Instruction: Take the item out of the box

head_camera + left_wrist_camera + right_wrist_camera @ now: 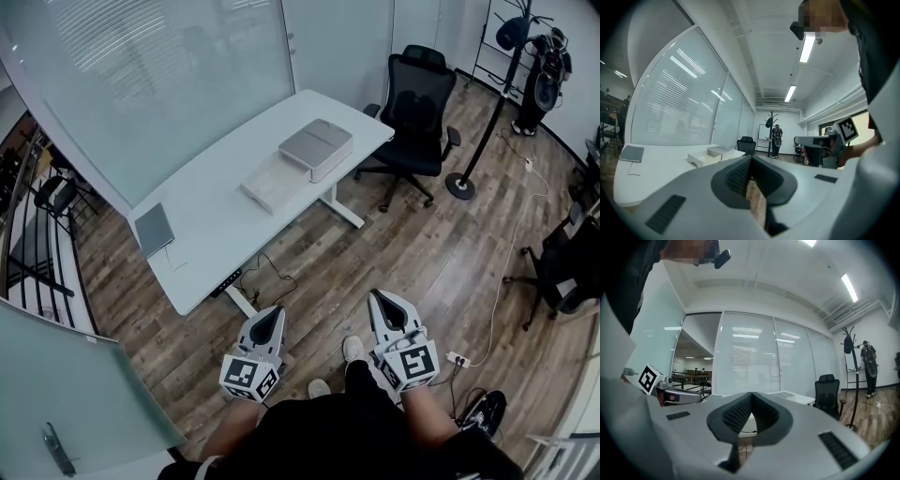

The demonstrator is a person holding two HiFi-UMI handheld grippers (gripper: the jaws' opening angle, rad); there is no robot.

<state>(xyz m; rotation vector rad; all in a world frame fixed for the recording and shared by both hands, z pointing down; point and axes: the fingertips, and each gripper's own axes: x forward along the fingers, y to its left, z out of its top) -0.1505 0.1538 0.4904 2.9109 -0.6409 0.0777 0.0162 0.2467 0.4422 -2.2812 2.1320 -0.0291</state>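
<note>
A grey lidded box (pixel 316 148) sits near the far right end of the white desk (pixel 216 220), with a flat white box (pixel 272 184) beside it to its left. Both show small in the left gripper view, the grey box (pixel 719 150) behind the white box (pixel 704 158). My left gripper (pixel 272 316) and right gripper (pixel 377 299) hang low in front of the person's body, over the wooden floor, well short of the desk. Both are shut with nothing between the jaws; the tips meet in the left gripper view (pixel 751 158) and the right gripper view (pixel 752 395).
A grey notebook (pixel 154 229) lies on the desk's left end. A black office chair (pixel 412 108) stands right of the desk, a coat stand (pixel 497 103) beyond it. Glass walls run behind and left. Cables (pixel 511 272) trail across the floor at right.
</note>
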